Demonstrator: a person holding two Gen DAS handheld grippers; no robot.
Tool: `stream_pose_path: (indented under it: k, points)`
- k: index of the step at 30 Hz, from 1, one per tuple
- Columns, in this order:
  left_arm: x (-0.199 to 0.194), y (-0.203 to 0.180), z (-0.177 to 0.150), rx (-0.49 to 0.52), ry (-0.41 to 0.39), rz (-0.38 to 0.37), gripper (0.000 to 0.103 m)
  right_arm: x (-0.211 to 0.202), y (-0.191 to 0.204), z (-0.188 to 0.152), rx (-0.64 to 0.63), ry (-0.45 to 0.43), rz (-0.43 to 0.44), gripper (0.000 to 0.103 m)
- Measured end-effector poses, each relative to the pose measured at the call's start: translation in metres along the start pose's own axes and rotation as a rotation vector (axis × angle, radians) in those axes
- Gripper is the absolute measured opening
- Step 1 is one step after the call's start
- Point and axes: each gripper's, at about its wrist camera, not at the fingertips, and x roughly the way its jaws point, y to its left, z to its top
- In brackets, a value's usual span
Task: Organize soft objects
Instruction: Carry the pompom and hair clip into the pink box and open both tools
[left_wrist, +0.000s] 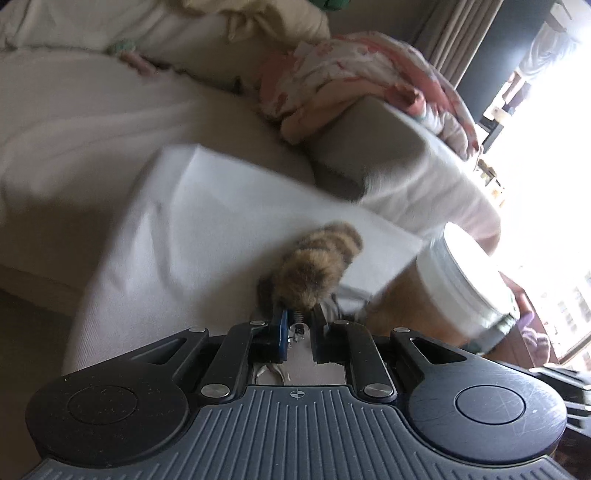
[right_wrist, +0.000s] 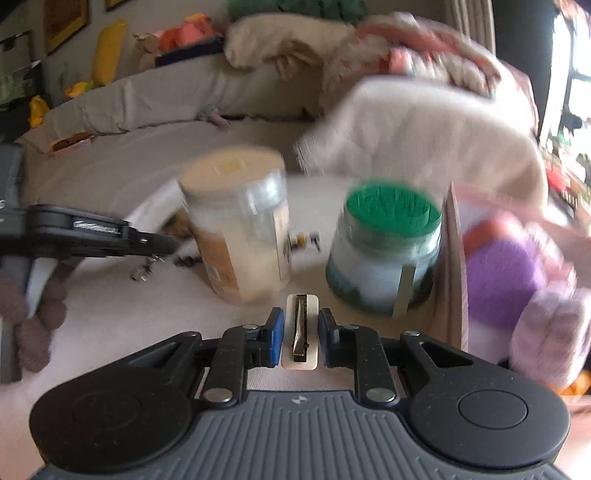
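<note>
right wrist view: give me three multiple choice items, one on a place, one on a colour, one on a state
1. Where does the green-lidded glass jar stand relative to the tall tan plastic jar with the pale lid?
A. to its right
B. to its left
C. stacked on top of it

2. What colour is the round plush toy beyond the cardboard wall?
A. yellow
B. purple
C. black

3. What lies between the jaws of the right gripper?
A. nothing
B. a spoon
C. a small white card bearing a dark metal clip

Answers: 1 A, the green lid sits right of the tan jar with a gap between. 2 B, its body shows purple. 3 C, the card lies between the blue pads.
</note>
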Motion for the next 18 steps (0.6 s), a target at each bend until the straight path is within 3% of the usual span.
stream_pose_path:
  k: [4, 9, 14, 18]
  points:
    - [-0.022, -0.022, 0.032, 0.086, -0.091, 0.011, 0.014, -0.025, 0.001, 0.030, -0.066, -0.056, 0.029, 0.019]
    - [-0.059, -0.068, 0.086, 0.210, -0.239, 0.030, 0.014, -0.059, -0.021, 0.081, -0.037, -0.171, 0.047, 0.019]
    - [-0.102, -0.133, 0.133, 0.324, -0.388, -0.013, 0.014, -0.099, -0.059, 0.117, 0.021, -0.298, -0.012, 0.019]
    - [-0.128, -0.195, 0.154, 0.422, -0.454, -0.059, 0.014, -0.130, -0.095, 0.124, 0.071, -0.372, -0.060, 0.020]
